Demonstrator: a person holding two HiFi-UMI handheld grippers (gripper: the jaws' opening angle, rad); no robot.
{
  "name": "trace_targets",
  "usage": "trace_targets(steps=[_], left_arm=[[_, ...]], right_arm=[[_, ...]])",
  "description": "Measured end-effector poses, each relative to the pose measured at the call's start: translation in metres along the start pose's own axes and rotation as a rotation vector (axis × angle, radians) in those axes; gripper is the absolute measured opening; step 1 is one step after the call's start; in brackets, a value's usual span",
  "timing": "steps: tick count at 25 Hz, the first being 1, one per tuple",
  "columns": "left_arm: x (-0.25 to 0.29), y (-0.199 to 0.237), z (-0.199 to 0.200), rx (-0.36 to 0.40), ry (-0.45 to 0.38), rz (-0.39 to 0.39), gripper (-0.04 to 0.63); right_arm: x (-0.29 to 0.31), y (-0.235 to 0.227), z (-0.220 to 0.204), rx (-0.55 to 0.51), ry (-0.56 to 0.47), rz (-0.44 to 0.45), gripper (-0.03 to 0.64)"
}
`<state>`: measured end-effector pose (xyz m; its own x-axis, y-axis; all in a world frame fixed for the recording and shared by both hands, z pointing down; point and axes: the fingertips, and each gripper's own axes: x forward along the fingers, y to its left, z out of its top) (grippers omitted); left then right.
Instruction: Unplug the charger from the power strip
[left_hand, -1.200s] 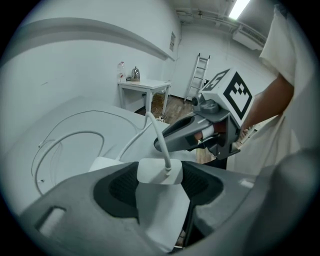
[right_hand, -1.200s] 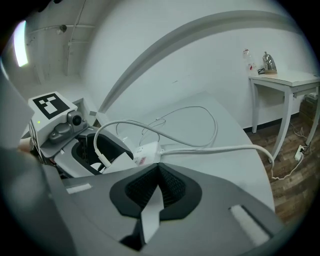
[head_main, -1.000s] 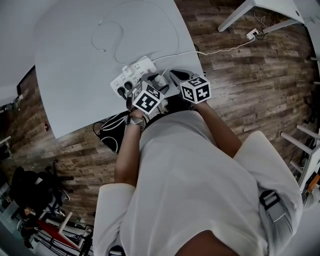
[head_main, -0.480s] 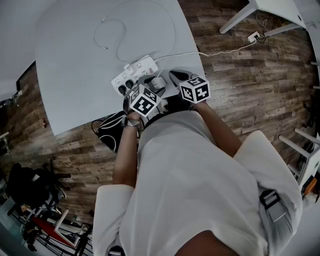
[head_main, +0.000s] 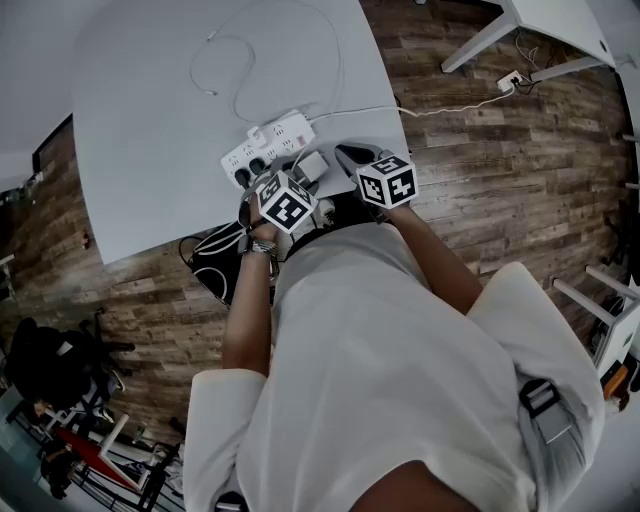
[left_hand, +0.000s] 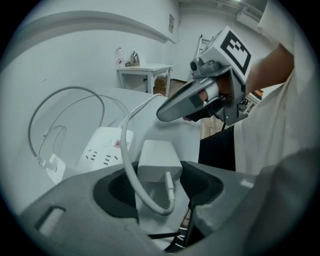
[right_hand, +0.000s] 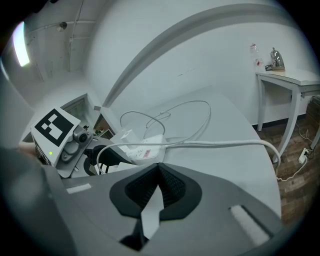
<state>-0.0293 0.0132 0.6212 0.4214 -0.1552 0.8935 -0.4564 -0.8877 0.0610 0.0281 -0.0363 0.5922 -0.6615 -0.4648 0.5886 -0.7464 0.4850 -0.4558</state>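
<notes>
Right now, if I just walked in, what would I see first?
The white charger, pinched in the left gripper's fingers near the table's front edge, with its cable looping off it. Just behind sits the white power strip, and the charger is out of it. The right gripper hangs beside, fingers shut on nothing.
</notes>
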Motion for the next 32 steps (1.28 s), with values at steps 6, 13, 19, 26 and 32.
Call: trace_targets(steps=[6,13,19,26,32], left_arm=[[0.008,-0.001,-0.007,0.020,0.088,0.028,0.265],[0.007,0.006,-0.006,-0.011,0.060,0.055,0.265],[-0.001,0.008,-0.003,-0.094,0.001,0.048,0.265],[-0.042,0.027,0.000,-0.230,-0.148,0.109,0.265],[-0.092,0.055,0.010,-0.311,-0.295,0.209,0.264]], right_arm=[[0.001,0.003,-0.004,-0.012,0.016,0.009,0.003],[0.002,0.006,-0.004,-0.029,0.027,0.013,0.003],[-0.003,0.007,-0.003,-0.033,0.016,0.011,0.003],[-0.013,0.014,0.013,-0.075,-0.024,0.012,0.003],[-0.025,0.034,0.053,-0.124,-0.108,0.027,0.003]])
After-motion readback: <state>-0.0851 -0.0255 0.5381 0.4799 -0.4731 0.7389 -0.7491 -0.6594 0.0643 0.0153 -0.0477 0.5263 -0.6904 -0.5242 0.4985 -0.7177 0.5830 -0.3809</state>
